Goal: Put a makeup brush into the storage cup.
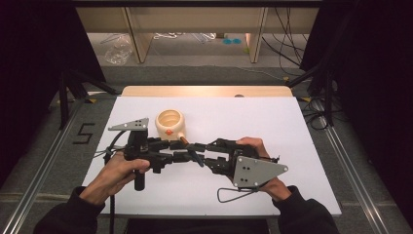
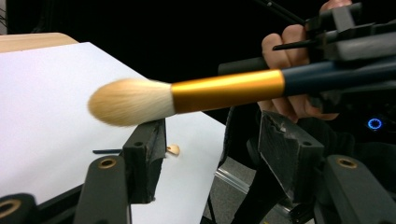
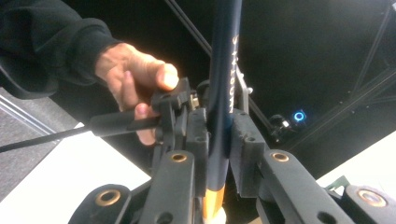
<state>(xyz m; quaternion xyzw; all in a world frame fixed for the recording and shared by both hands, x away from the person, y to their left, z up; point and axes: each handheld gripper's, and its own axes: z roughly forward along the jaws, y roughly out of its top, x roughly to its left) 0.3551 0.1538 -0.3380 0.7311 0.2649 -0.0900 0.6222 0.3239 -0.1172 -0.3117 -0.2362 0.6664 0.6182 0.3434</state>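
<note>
The right gripper (image 3: 215, 140) is clamped on the dark blue handle of the makeup brush (image 2: 187, 95); in the right gripper view both pads press the handle from either side. The left gripper (image 2: 210, 144) stands released, its jaws parted with nothing between the pads. The brush runs level above the left jaws, its gold ferrule crossing the gap and its bristles lying just over the left-hand pad, apparently without pressure. For a clean handover, raise the left jaws around the ferrule, close squarely on it, and release the right grip only once the hold is firm. The cream cup (image 1: 170, 123) sits near on the white table (image 1: 292, 126).
</note>
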